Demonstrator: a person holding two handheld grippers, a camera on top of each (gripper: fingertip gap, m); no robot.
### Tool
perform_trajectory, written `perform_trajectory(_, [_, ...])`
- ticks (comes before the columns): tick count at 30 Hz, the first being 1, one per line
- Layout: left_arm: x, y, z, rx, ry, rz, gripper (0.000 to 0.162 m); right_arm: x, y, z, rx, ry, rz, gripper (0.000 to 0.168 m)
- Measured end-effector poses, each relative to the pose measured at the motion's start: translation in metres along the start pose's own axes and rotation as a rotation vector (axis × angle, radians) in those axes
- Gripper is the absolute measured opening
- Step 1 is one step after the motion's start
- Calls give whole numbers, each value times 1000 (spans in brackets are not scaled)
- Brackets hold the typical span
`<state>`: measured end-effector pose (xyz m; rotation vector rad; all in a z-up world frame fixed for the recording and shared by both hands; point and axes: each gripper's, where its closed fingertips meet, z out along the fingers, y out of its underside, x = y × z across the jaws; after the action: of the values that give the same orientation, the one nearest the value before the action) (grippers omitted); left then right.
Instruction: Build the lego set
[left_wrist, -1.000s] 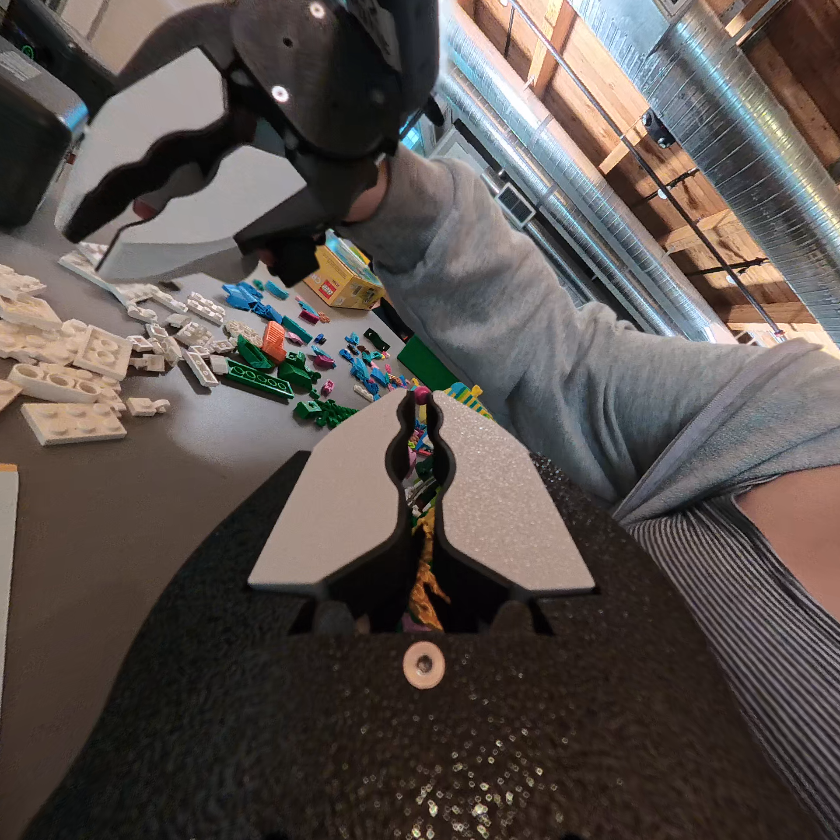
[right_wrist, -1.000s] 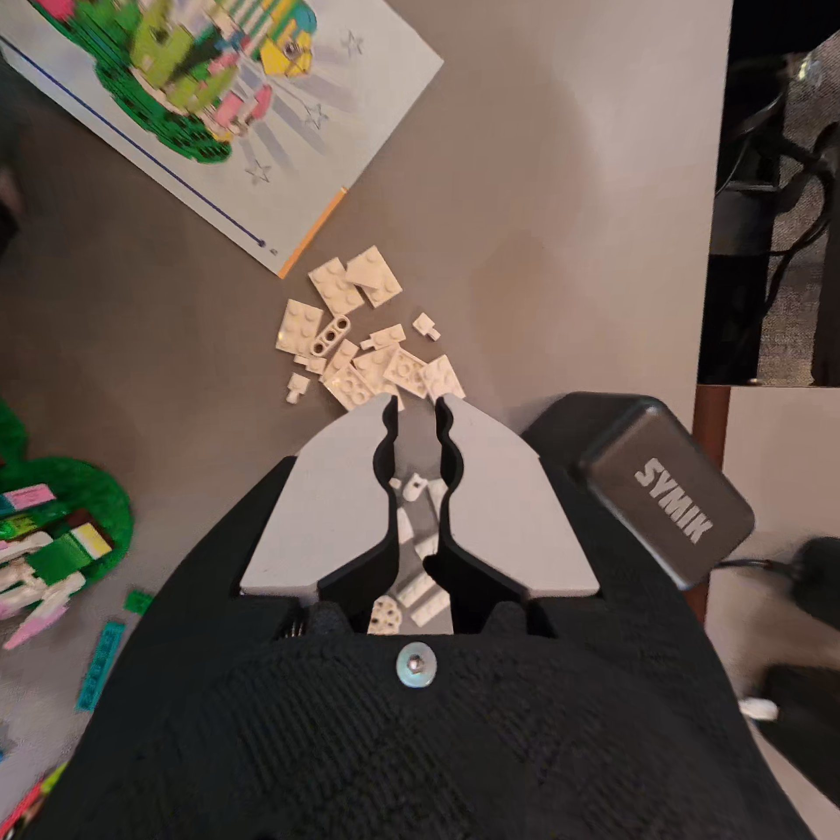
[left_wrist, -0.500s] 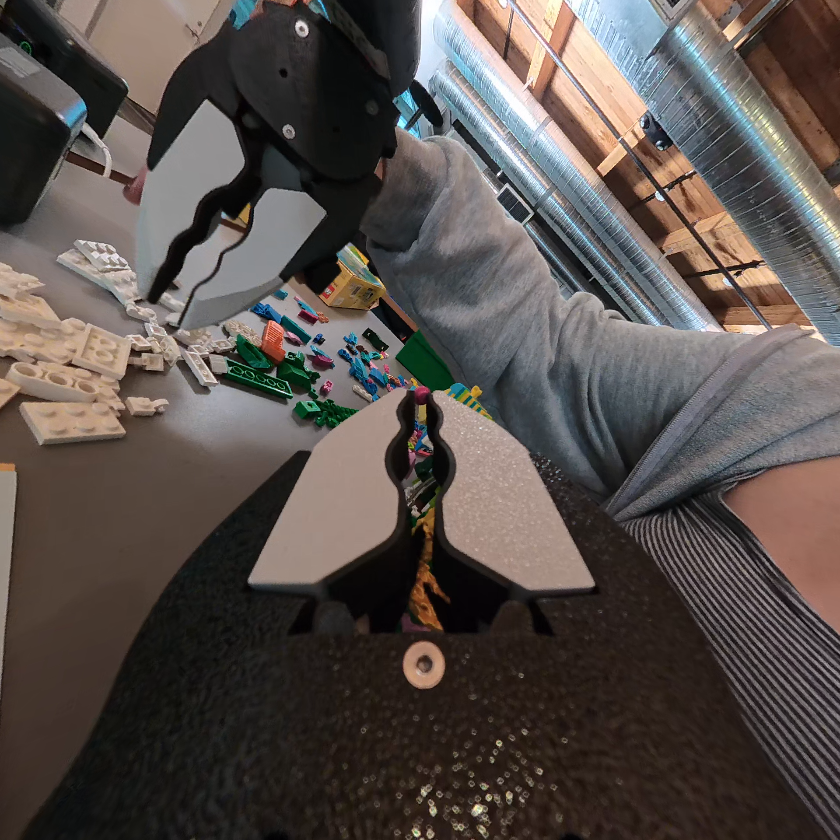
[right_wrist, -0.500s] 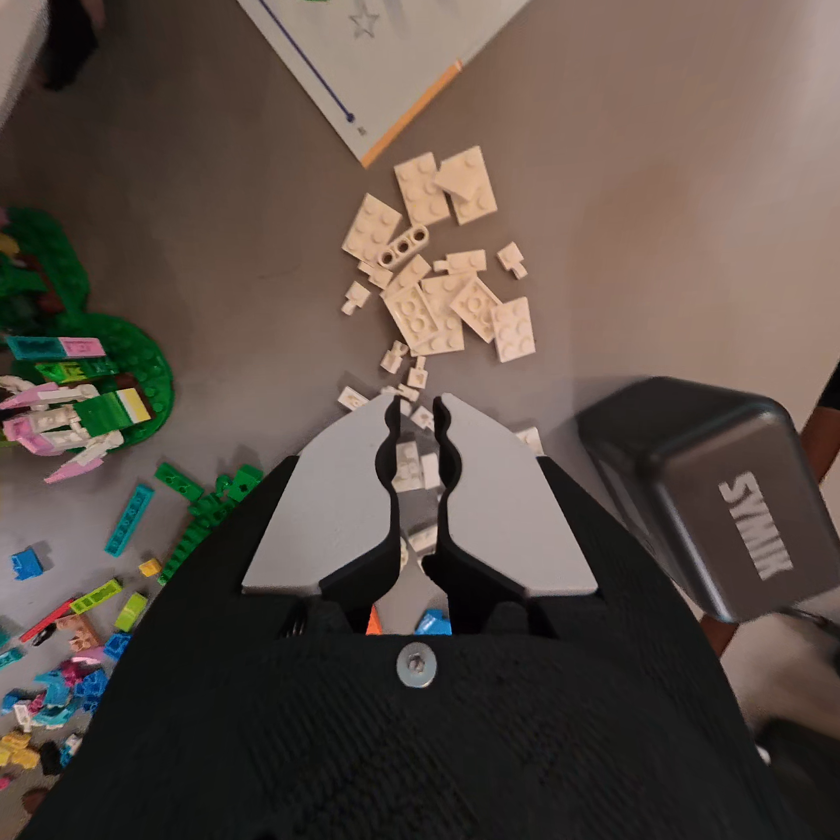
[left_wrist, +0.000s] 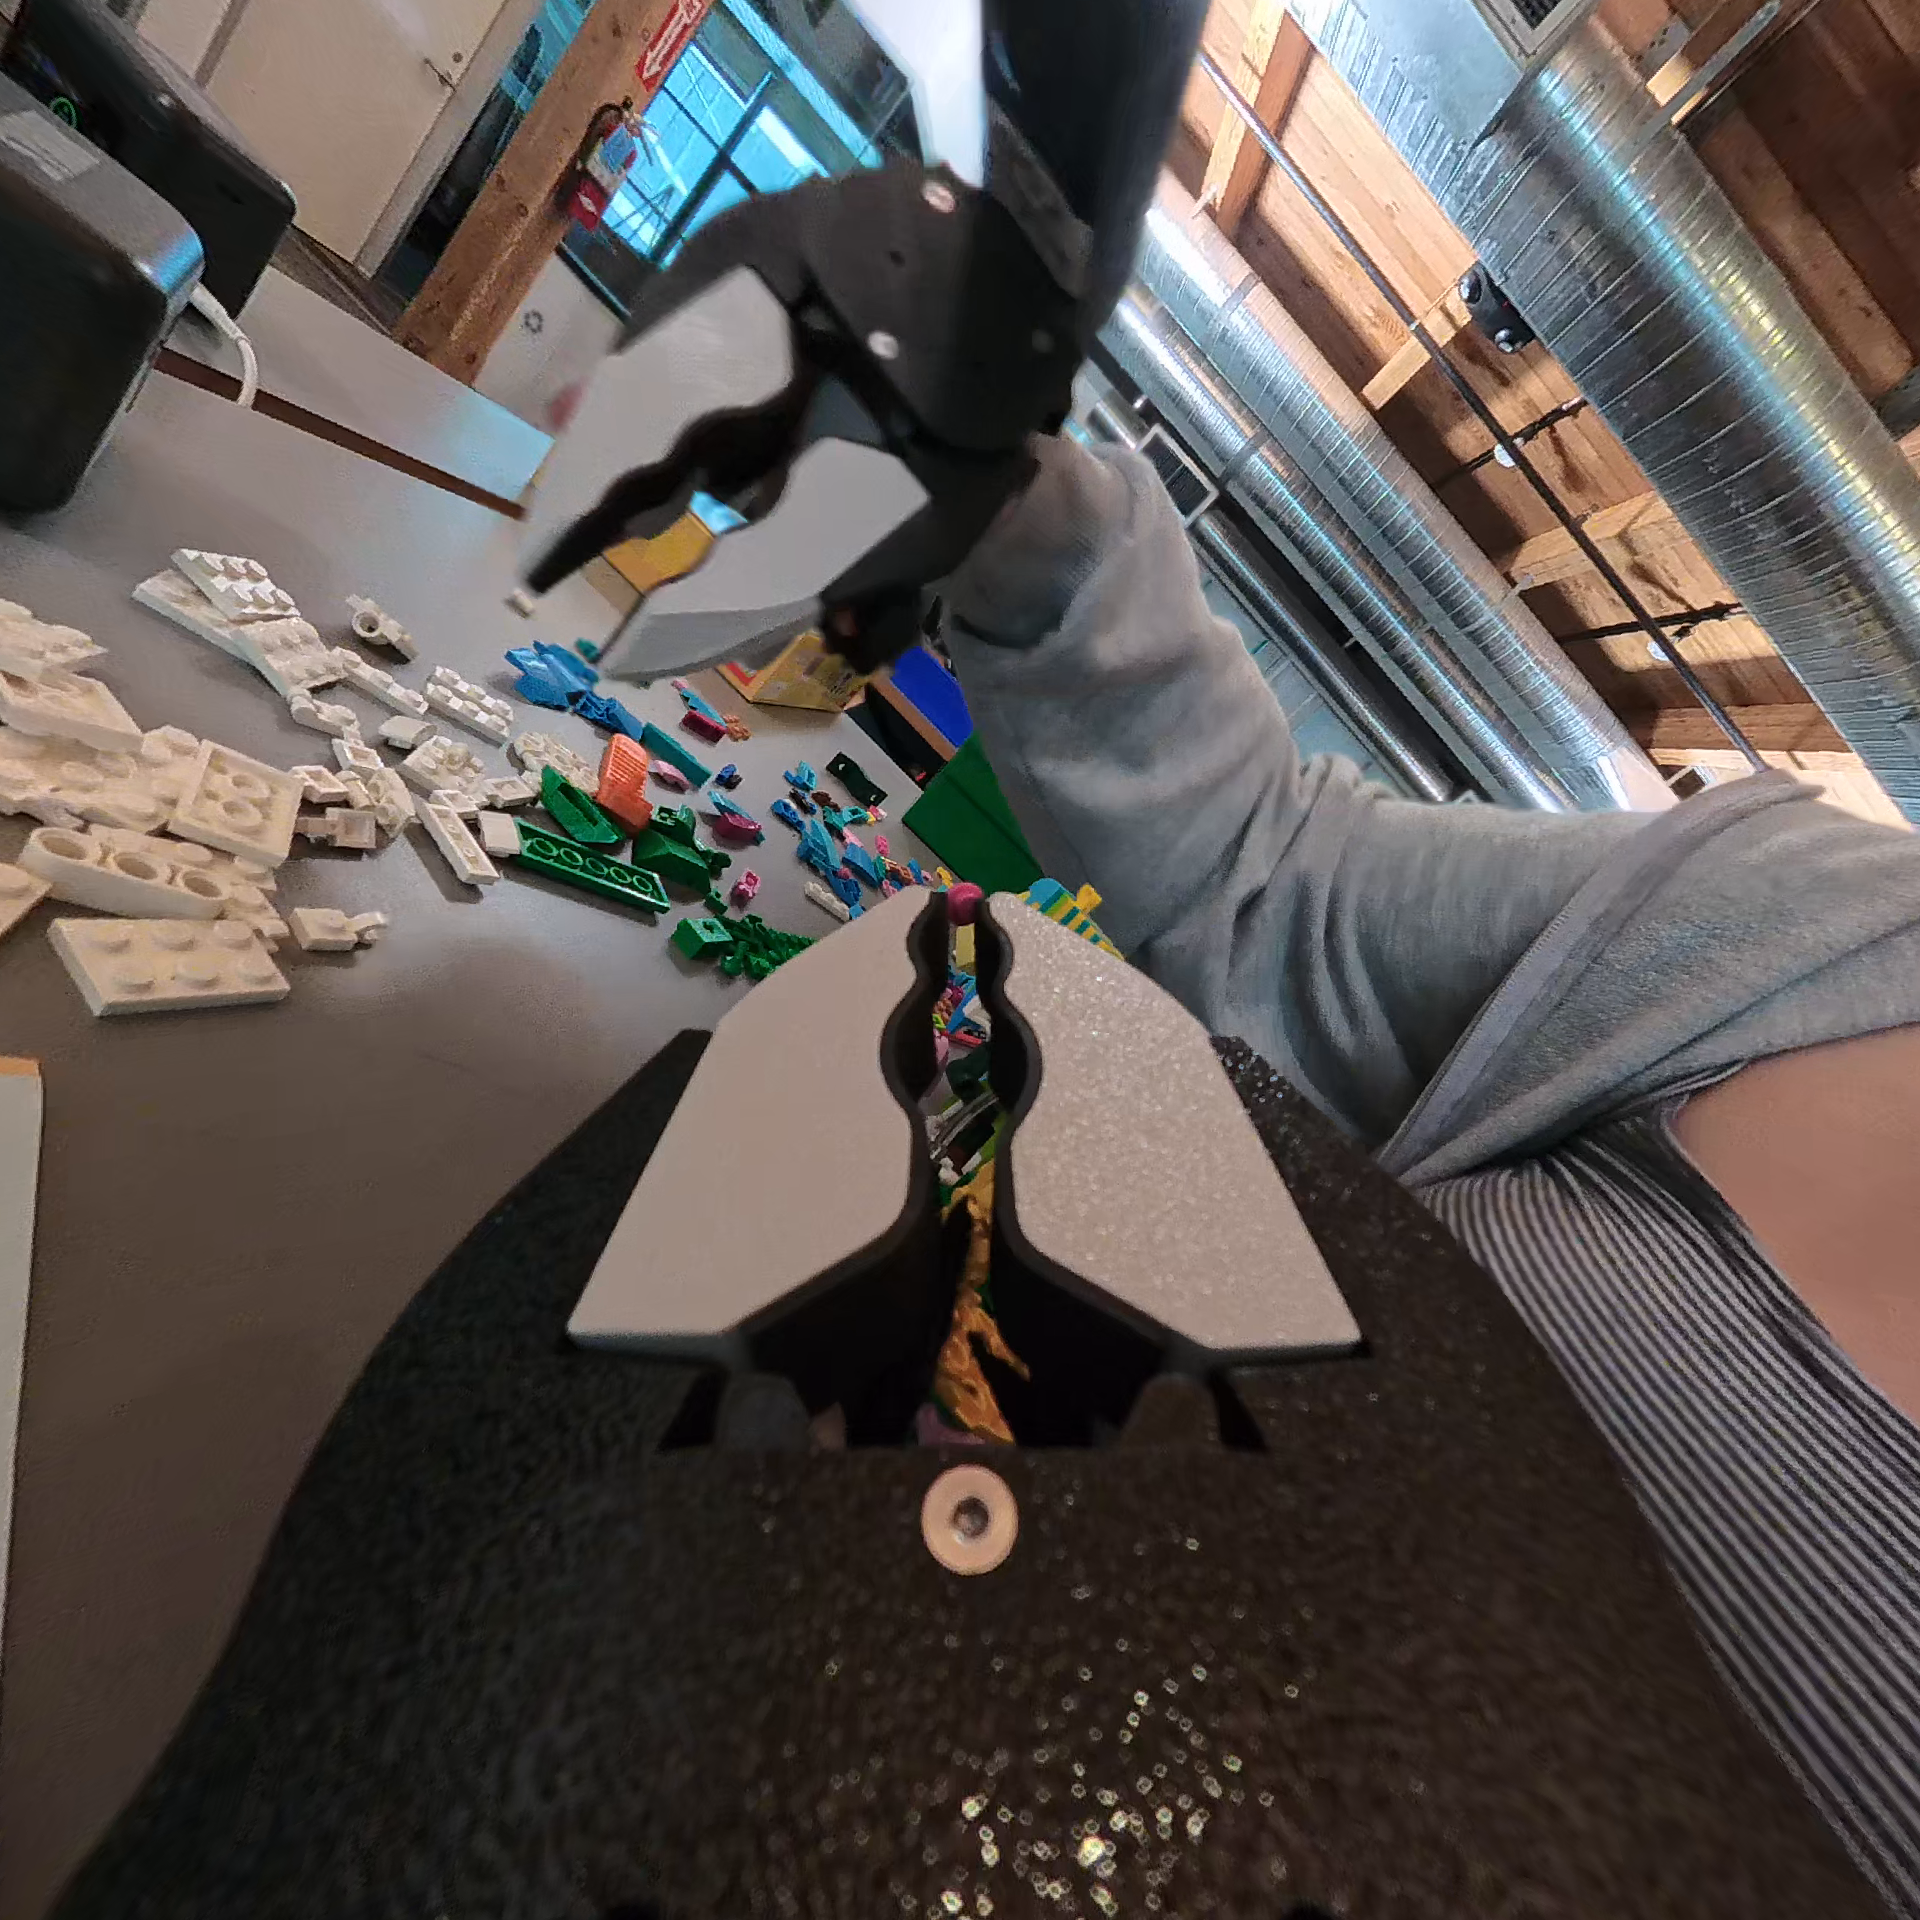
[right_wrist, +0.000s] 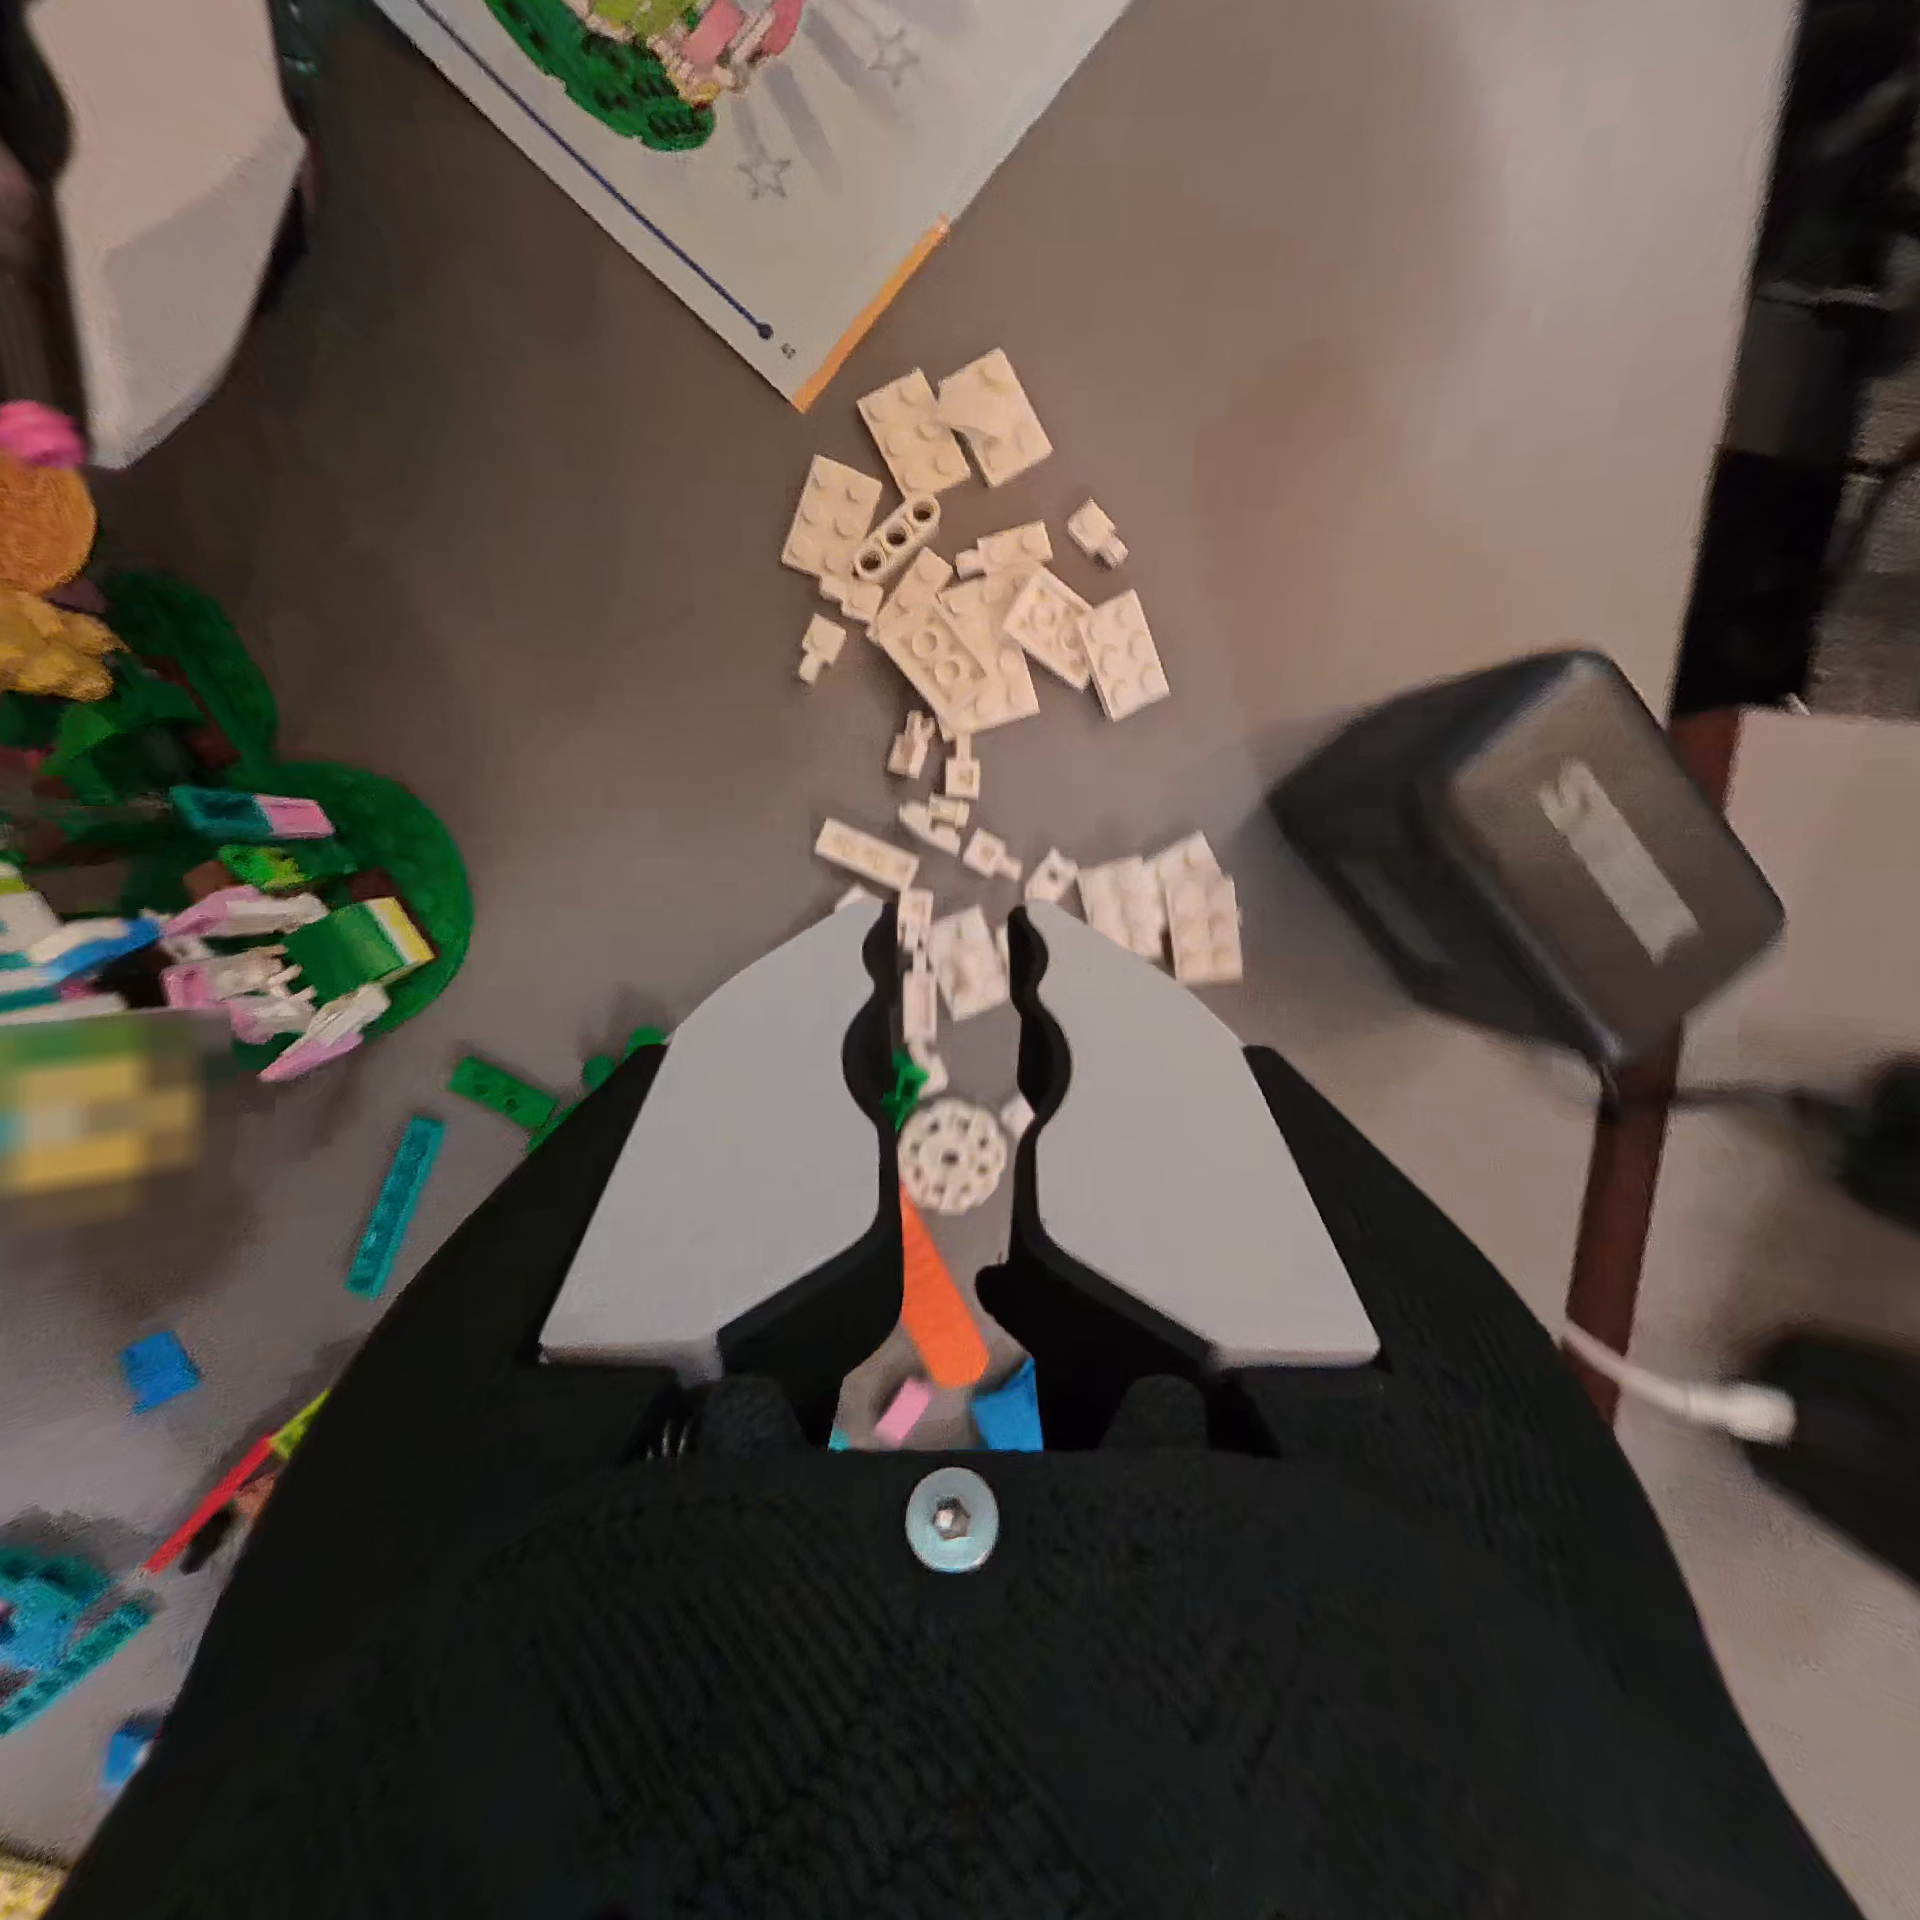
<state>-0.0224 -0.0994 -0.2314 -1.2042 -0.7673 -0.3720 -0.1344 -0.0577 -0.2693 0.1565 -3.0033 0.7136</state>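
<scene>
Right gripper (right_wrist: 951, 914) now above studded white plates (right_wrist: 966, 623), apart.

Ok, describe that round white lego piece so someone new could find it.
Start at the black box on the grey table, then follow the white pieces toward the right gripper. Between its open fingers lies the round white piece: the only disc, ringed with holes, beside an orange piece.

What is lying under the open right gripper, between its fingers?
Between the right gripper fingers show a round white plate, an orange piece, and white bricks on the table. Whatever lies under the fingers is covered.
</scene>
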Motion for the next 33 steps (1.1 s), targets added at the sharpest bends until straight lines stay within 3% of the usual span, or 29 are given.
perform_trajectory(7, [0, 0, 0, 0, -2, 0, 4, -46, 63, -75, 242, 289, 286, 20])
perform_trajectory(16, [-1, 2, 2, -13, -16, 19, 4, -116, 159, -114, 500, 671, 612, 20])
perform_trajectory(21, [-1, 2, 2, -10, -23, 25, 4, -113, 199, -169, 706, 1121, 703, 19])
perform_trajectory(25, [-2, -1, 1, 6, -24, 17, 4, -119, 238, -198, 711, 1447, 773, 15])
perform_trajectory(30, [-2, 2, 2, -6, -40, 43, 4, -130, 261, -222, 644, 1674, 758, 7])
perform_trajectory(33, [-2, 4, 3, -16, -47, 55, 4, -134, 263, -229, 665, 1725, 763, 5])
